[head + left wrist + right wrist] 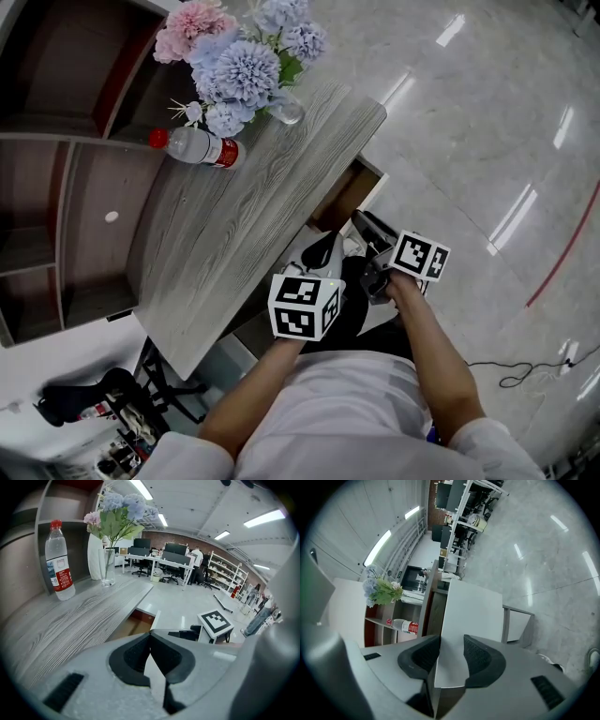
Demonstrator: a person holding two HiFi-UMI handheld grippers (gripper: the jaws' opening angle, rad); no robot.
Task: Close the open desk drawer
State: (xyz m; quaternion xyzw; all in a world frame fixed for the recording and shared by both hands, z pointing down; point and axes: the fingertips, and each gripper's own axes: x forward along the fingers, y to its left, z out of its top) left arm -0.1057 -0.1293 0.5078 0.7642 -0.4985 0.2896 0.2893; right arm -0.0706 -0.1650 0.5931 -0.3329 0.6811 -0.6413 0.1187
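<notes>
Nearest the head camera: white shirt point(347, 412) and the two forearms of the person carrying the rig I operate.

Left gripper point(150, 633): I read its fingertips as meeting, clenched on nothing, with only a wedge of gap behind them.

Right gripper point(452, 637): fingers released, pads apart, nothing clamped. Through that gap I see the white front point(468, 616) of the open desk drawer point(349, 195), just beyond the right fingertips; I cannot confirm contact.

Drawer: pulled out from under the grey wood-grain desk point(225, 244), brown interior exposed. In the left gripper view it lies ahead of the left fingertips and slightly to their left.

In the head view both grippers sit close together, side by side, with the right fingertips nearer the drawer than the left.

Farther beyond the left fingers, on the desktop: an upright water bottle point(58, 559) with red cap and red label, and a glass vase point(108, 566) holding pink and blue flowers point(239, 66).

Beyond the desk, well apart from either set of fingers: a brown shelf unit point(56, 169).
</notes>
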